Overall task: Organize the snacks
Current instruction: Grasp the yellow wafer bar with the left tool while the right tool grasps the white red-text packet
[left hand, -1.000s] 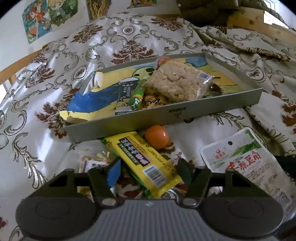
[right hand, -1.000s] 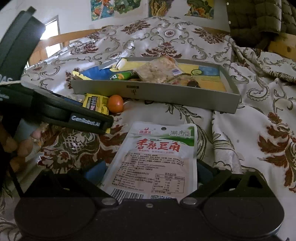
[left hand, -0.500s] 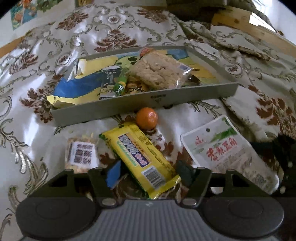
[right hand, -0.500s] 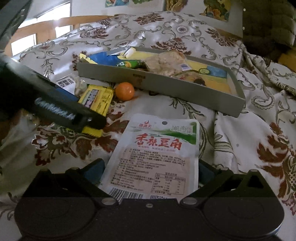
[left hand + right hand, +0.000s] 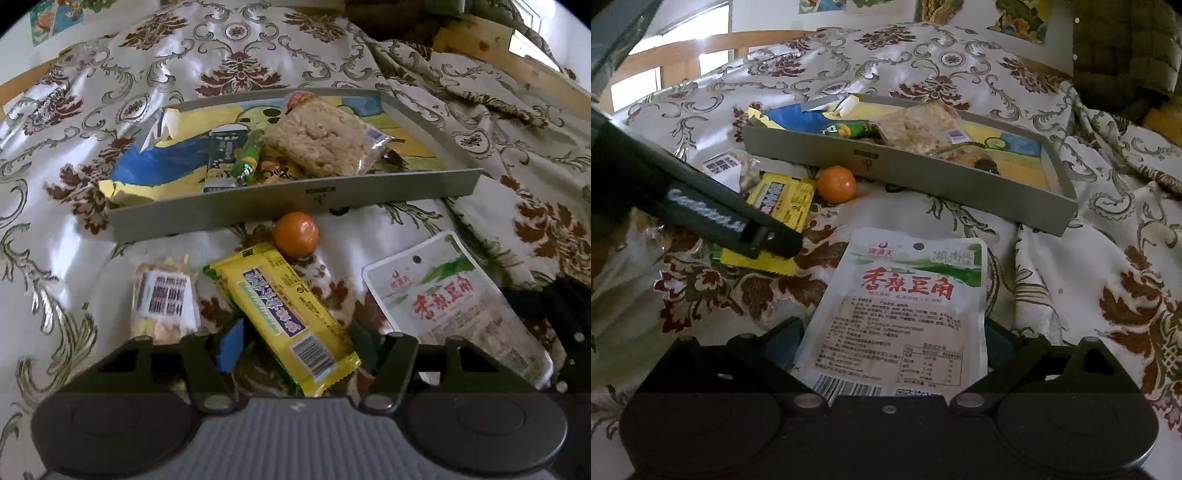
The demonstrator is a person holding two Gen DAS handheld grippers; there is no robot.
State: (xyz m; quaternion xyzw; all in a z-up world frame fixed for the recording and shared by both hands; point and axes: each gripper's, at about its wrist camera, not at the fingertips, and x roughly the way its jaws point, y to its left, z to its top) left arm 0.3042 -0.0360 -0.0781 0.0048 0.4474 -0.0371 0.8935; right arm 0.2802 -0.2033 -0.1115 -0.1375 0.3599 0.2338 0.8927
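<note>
While my left gripper (image 5: 295,343) sits low over the bedspread (image 5: 258,55), its jaws stand apart with the near end of the yellow snack bar (image 5: 284,314) lying between them — spread wide, not squeezing it. The blue pad on the left finger (image 5: 229,345) is beside the wrapper; contact I can't tell.

My right gripper (image 5: 890,341) is the same story: jaws released, straddling the bottom edge of the white pouch (image 5: 905,314) with red lettering, which lies flat on the cloth.

Loose items on the bedspread in the left wrist view:
- small orange ball (image 5: 295,234), touching the far end of the yellow bar, just in front of the tray wall
- clear packet with a barcode label (image 5: 164,299), just left of the yellow bar
- the white pouch, right of the bar

Grey tray (image 5: 295,206) sits beyond them, already holding a crispy rice cake pack (image 5: 325,142), a green tube-shaped snack (image 5: 248,158) and a dark sachet (image 5: 223,158), all on a blue-and-yellow printed liner.

In the right wrist view the left gripper's body crosses the yellow bar from the left — part of the wrapper is hidden under it.
</note>
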